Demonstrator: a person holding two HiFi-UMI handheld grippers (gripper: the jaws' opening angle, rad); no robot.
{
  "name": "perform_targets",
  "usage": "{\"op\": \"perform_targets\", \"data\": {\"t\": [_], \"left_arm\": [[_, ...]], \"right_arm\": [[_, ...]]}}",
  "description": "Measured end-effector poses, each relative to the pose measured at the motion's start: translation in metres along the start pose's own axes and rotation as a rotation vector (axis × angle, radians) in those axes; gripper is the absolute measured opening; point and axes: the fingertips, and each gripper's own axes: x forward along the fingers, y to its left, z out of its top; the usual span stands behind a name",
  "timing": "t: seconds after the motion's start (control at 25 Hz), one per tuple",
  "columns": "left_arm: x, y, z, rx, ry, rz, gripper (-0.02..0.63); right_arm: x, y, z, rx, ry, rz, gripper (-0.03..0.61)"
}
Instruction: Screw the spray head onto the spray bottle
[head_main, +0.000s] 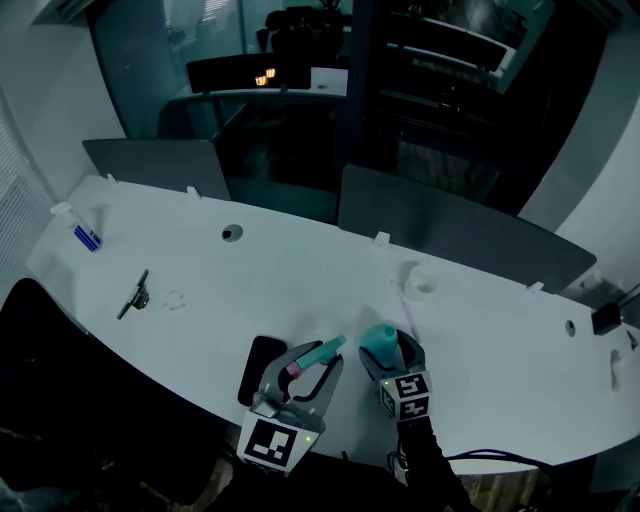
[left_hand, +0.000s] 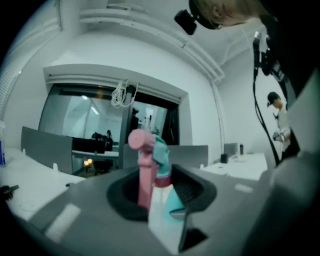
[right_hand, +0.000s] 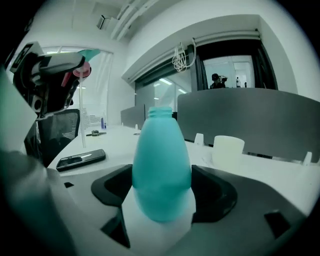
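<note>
A teal spray bottle (head_main: 380, 345) stands upright on the white table (head_main: 300, 290), its neck open. My right gripper (head_main: 392, 352) is open, with its jaws on either side of the bottle (right_hand: 161, 175). My left gripper (head_main: 318, 362) is shut on the spray head (head_main: 322, 352), which is pink and teal. In the left gripper view the spray head (left_hand: 150, 165) stands up between the jaws. It is held left of the bottle and apart from it. The right gripper view shows the spray head (right_hand: 82, 67) at the upper left, with a thin tube (right_hand: 82, 115) hanging from it.
A black phone (head_main: 262, 368) lies just left of my left gripper. A white cup (head_main: 422, 282) stands behind the bottle. At the far left lie a dark tool (head_main: 133, 293) and a small blue-labelled bottle (head_main: 80, 228). Grey dividers (head_main: 450, 230) line the table's far edge.
</note>
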Motion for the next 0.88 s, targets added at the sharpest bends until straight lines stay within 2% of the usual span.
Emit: {"op": "perform_targets", "data": {"t": [0.16,0.32,0.4,0.52,0.6,0.72,0.88], "left_arm": [[-0.002,-0.002,0.005,0.007,-0.027,0.006,0.133],[0.003,0.001,0.02,-0.05,-0.071,0.002,0.133],[0.011,0.001,0.041,-0.075,-0.132,-0.031,0.133],[0.024,-0.01,0.084,-0.104,-0.254,-0.122,0.133],[0.034,-0.023,0.1,-0.113,-0.287,-0.179,0.133],[0.048,-0.042,0.098,-0.093,-0.262,-0.234,0.133],[0.054,-0.052,0.074,-0.139,-0.192,-0.261,0.133]], "right_arm": [[0.0,0.004,0.002,-0.021,-0.015,0.005,0.356],[-0.015,0.014,-0.004,-0.045,-0.011,0.032,0.356],[-0.025,0.018,-0.011,-0.036,-0.006,0.04,0.356],[-0.033,0.02,-0.014,-0.013,-0.016,0.037,0.356],[-0.034,0.02,-0.015,-0.013,-0.021,0.033,0.356],[-0.034,0.019,-0.017,-0.012,-0.024,0.031,0.356],[-0.036,0.018,-0.016,-0.009,-0.019,0.035,0.356]]}}
